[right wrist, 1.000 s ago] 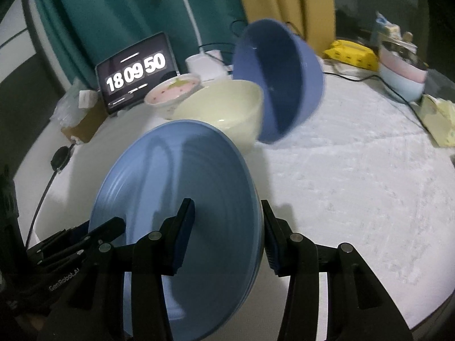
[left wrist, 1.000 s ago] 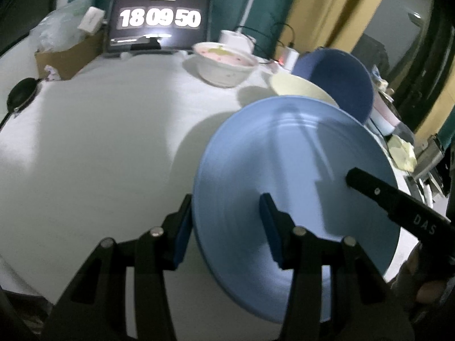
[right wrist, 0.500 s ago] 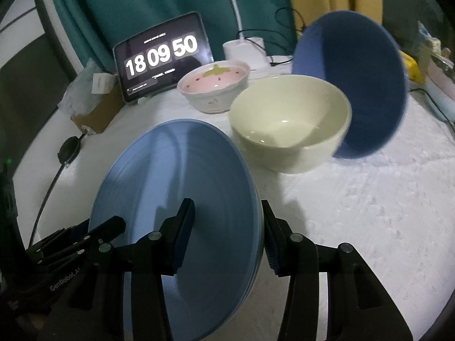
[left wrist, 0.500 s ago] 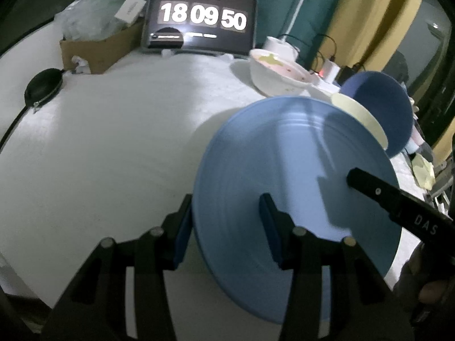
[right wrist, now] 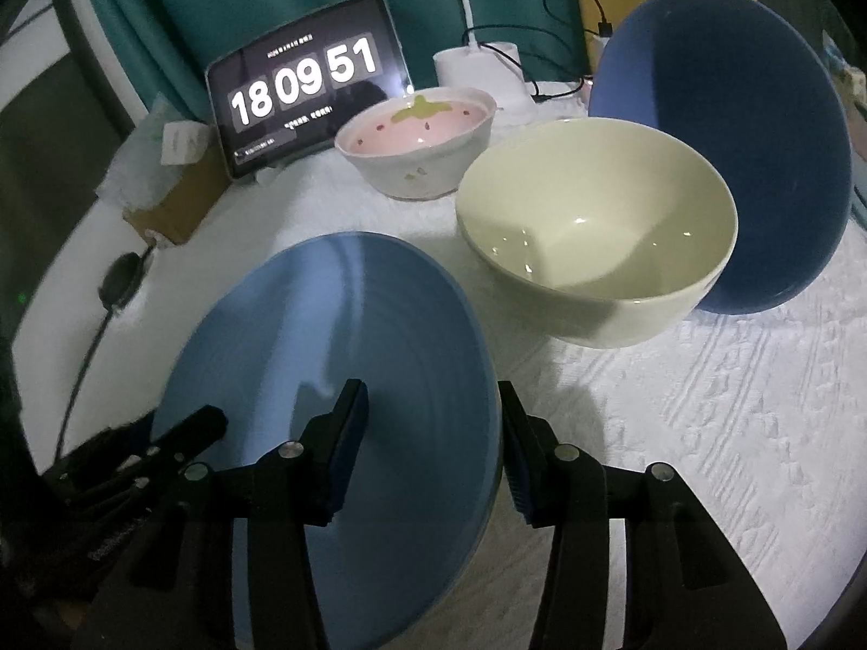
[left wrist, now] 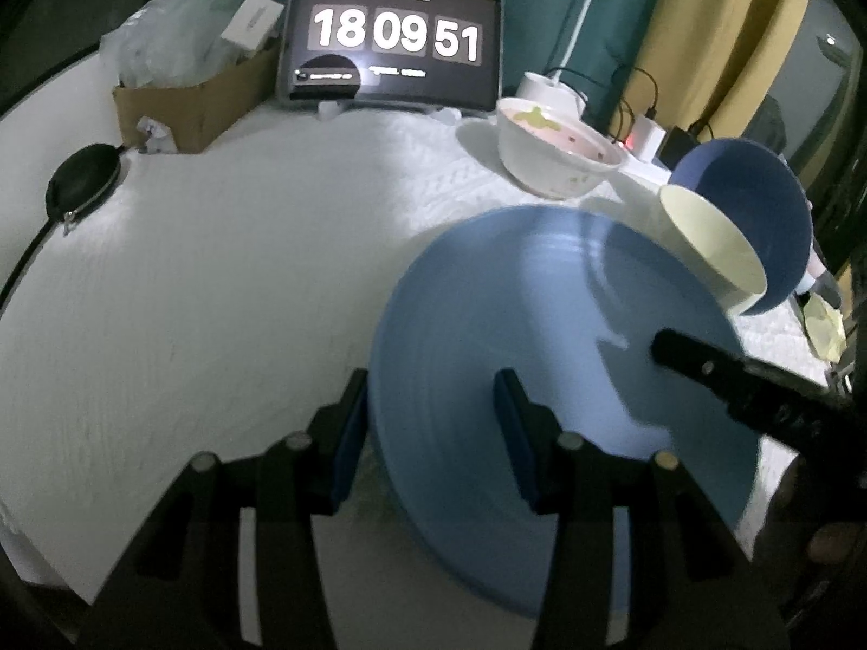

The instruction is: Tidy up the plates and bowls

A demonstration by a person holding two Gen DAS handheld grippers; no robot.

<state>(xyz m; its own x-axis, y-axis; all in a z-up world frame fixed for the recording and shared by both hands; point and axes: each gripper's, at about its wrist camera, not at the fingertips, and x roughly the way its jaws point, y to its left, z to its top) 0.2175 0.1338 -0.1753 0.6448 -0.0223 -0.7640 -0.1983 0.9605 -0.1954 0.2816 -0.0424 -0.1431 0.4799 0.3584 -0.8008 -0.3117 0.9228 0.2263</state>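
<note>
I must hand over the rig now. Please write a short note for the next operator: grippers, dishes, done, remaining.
Left gripper: shut on the left rim of the round light-blue plate.
Right gripper: shut on the same plate's opposite rim; plate held tilted above the white textured tablecloth.
Dishes: cream ceramic bowl upright, dark-blue bowl tipped against it, strawberry-patterned bowl behind, near the clock tablet.
Done: plate lifted by both.
Left: set the plate down, group the bowls.

Dim, bluish light; the glowing clock screen (left wrist: 393, 38) is the brightest spot. Below it the blue plate (left wrist: 542, 352) is soft with blur and carries shadows. Fisheye bending darkens the corners.
</note>
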